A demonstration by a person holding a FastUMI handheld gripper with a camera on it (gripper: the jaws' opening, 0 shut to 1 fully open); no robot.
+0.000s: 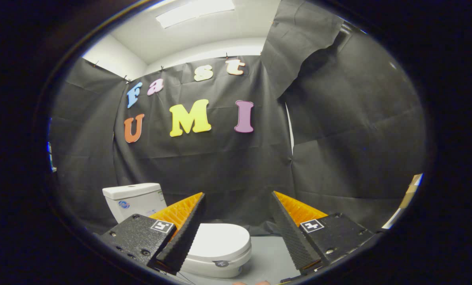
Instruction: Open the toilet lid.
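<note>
While the toilet lid lay flat and closed, I held my gripper back. Jaws stood wide apart, empty, so the lid's front rim could fit between them.

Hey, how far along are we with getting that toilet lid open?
Nothing is done yet: the white oval toilet lid lies flat and closed on the bowl, in front of the white tank. In hand: the black-and-orange two-finger gripper is open and empty, with the lid beyond its fingers. Left: reaching the lid's front edge and lifting it.
</note>
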